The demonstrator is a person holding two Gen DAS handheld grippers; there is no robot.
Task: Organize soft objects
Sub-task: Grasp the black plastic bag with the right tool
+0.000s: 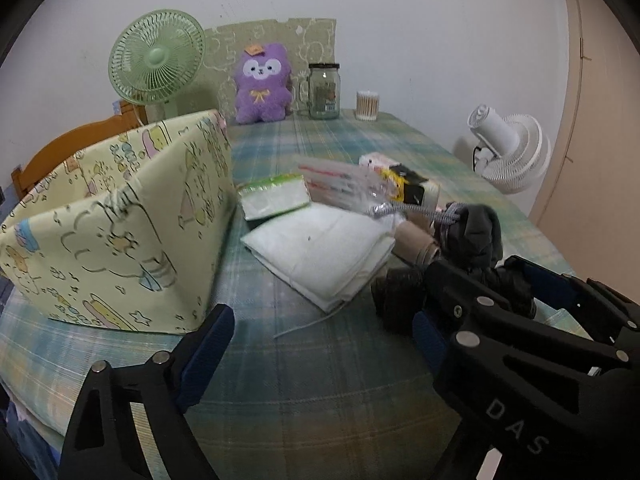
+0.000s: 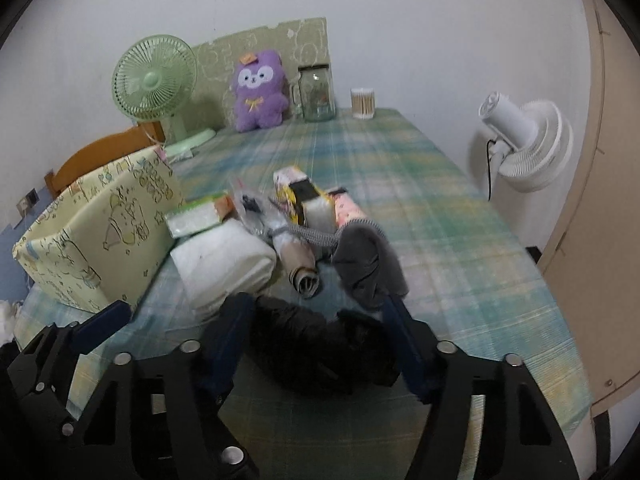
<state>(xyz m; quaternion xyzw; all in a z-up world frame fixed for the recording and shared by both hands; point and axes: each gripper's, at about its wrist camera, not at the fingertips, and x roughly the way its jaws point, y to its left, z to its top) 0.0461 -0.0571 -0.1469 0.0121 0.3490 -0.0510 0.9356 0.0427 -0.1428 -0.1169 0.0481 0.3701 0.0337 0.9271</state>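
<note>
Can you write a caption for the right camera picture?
Right tongs straddle a black bundle beside the folded white cloth.

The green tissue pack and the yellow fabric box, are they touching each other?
Cannot tell. In the left wrist view the green tissue pack lies right against the yellow fabric box edge, but neither view plainly shows contact or a gap.

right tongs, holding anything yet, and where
Cannot be told: the right tongs straddle the black bundle near its middle, contact unclear. Left tongs hold nothing.
</note>
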